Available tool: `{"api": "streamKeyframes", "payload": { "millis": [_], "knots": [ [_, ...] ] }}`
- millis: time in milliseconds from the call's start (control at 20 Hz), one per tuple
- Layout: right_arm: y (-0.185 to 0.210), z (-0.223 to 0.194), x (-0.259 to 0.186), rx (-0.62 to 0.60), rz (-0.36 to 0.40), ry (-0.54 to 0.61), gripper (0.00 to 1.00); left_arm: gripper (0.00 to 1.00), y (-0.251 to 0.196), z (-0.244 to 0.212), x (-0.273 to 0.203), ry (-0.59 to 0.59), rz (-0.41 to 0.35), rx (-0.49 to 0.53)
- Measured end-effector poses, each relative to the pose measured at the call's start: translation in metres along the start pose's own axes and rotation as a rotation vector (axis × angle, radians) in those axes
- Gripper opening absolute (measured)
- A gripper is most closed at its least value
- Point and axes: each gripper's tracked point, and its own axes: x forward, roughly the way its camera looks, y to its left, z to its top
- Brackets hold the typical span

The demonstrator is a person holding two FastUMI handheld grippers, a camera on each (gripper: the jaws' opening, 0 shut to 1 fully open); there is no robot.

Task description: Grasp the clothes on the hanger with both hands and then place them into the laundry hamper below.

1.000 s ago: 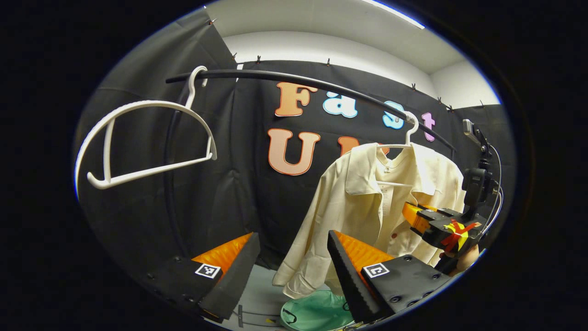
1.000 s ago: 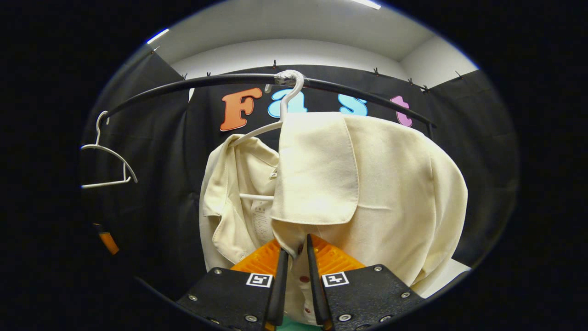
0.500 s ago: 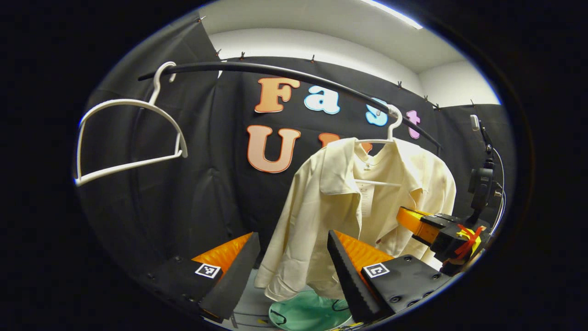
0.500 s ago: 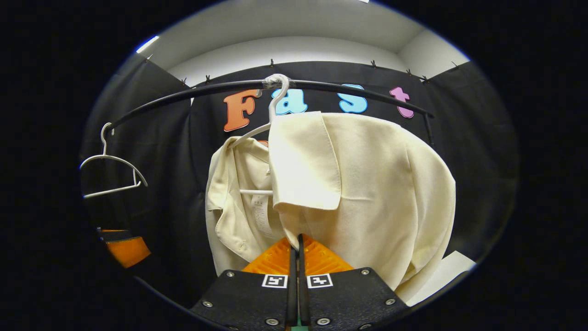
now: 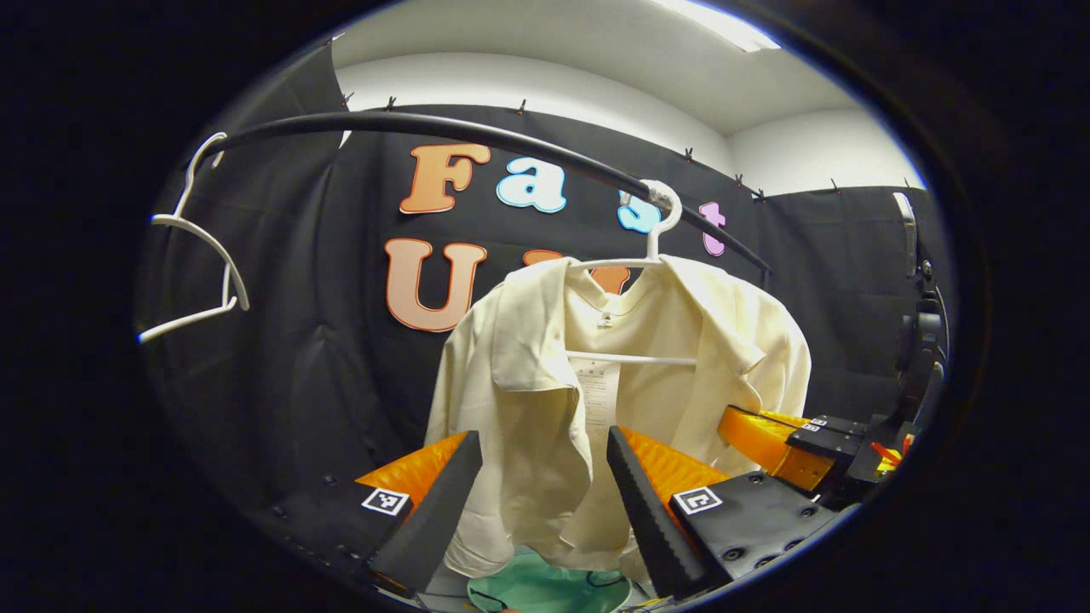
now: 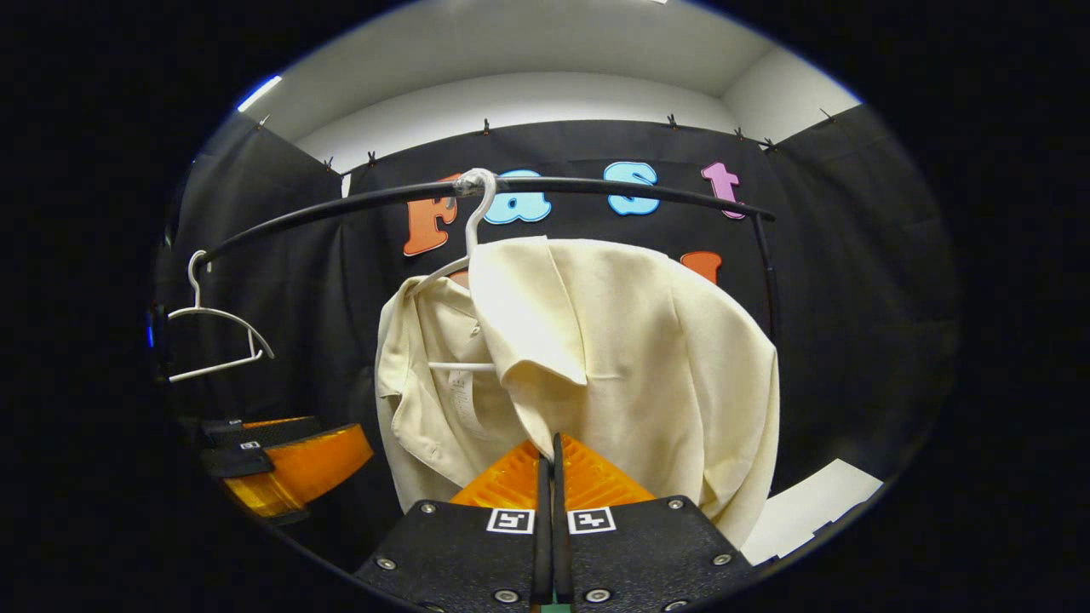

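Observation:
A cream shirt (image 5: 647, 340) hangs open-fronted on a white hanger (image 5: 656, 217) hooked over a black rail (image 5: 477, 136). My left gripper (image 5: 542, 434) is open, and the shirt's left front panel hangs in the gap between its orange fingers, just beyond the tips. In the right gripper view my right gripper (image 6: 549, 438) is shut, its tips pinching the front edge of the shirt (image 6: 647, 358) below the collar. The right gripper (image 5: 779, 438) also appears at the shirt's right side in the left gripper view. The green hamper (image 5: 545, 589) sits directly beneath the shirt.
An empty white hanger (image 5: 200, 255) hangs at the rail's left end, also seen as the empty hanger (image 6: 217, 340) in the right gripper view. The left gripper (image 6: 289, 464) appears low left there. A white surface (image 6: 809, 511) lies low right. Black cloth walls close in behind.
My right gripper closed on the shirt's front edge and drew back a little. The left gripper swung right, bringing the shirt's left panel in line with its open fingers.

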Motion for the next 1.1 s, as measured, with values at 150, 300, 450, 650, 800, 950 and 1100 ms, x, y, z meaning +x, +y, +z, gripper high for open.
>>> {"api": "streamKeyframes", "payload": {
  "millis": [150,300,450,650,800,950,1100],
  "knots": [
    [-0.006,0.006,-0.007,0.008,-0.007,-0.003,0.0,0.97,-0.009,-0.004,0.019,0.016,-0.015,-0.013],
    [-0.014,0.008,-0.008,0.025,-0.016,0.0,0.0,0.97,-0.007,-0.007,0.042,0.025,-0.004,-0.012],
    [-0.019,0.011,-0.009,0.022,-0.024,-0.006,0.0,0.94,-0.002,-0.013,0.063,0.048,0.015,-0.016],
    [-0.022,0.014,-0.01,0.026,-0.031,-0.01,0.0,0.97,-0.003,-0.019,0.08,0.074,0.013,-0.031],
    [-0.025,0.013,-0.007,0.034,-0.031,-0.009,0.0,0.97,-0.006,-0.021,0.085,0.082,-0.009,-0.04],
    [-0.027,0.012,-0.006,0.029,-0.031,-0.011,0.0,0.82,-0.011,-0.024,0.09,0.092,-0.018,-0.033],
    [-0.029,0.012,-0.004,0.031,-0.027,-0.01,0.0,0.43,-0.003,-0.026,0.084,0.095,0.031,0.025]
  ]
}}
